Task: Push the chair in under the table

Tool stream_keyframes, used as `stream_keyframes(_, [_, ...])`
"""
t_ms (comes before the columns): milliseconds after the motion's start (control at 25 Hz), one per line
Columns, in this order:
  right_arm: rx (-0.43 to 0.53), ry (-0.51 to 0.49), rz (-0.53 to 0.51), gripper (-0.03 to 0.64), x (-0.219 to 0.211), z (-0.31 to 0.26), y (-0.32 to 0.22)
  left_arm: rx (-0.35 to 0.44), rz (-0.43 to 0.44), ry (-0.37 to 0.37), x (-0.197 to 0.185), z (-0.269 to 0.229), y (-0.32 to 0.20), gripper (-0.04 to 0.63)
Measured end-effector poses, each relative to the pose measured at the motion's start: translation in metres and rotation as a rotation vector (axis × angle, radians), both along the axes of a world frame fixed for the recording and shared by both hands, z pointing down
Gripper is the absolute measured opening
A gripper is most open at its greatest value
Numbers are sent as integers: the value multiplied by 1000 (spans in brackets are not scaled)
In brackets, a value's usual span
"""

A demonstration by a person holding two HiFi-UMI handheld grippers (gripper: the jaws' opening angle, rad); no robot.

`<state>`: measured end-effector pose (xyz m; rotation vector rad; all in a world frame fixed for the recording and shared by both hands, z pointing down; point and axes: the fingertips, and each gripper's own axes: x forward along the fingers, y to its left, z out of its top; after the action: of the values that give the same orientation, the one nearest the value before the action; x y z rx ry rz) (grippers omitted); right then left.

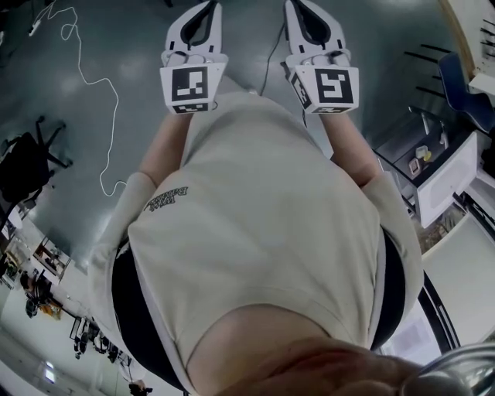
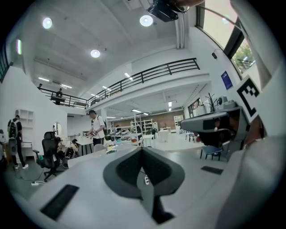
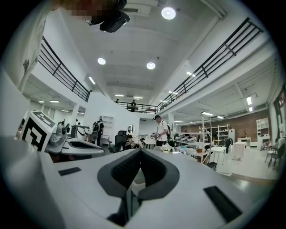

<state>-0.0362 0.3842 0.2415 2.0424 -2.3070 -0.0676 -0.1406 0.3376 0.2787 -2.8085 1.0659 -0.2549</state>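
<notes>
Both grippers are held out in front of the person's light shirt, side by side over a dark floor (image 1: pixel 93 46). My left gripper (image 1: pixel 197 19) is shut with nothing in it, and so is my right gripper (image 1: pixel 309 19). In the left gripper view the jaws (image 2: pixel 142 150) meet and point level across a big open hall; the right gripper (image 2: pixel 214 123) shows beside them. The right gripper view has its shut jaws (image 3: pixel 139 152) aimed the same way, with the left gripper (image 3: pixel 76 145) at its side. A blue chair (image 1: pixel 464 85) stands far right by a white table (image 1: pixel 448 178), apart from both grippers.
A black office chair (image 1: pixel 27 158) stands at the left, and a white cable (image 1: pixel 100 85) snakes over the floor. Ahead in the hall stand desks, shelves and a person (image 2: pixel 96 127), seen also as the person (image 3: pixel 161 129) in the right gripper view.
</notes>
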Motion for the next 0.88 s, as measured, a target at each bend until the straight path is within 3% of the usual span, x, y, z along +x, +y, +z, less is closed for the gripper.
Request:
stream_keyframes(360, [13,0,-4,9,18,5,-12,18,-17,-2,12,3,-15,11])
stream_keyframes(880, [-6,3,-13,9,43,23,-100,40,16,43,44,14,-92,11])
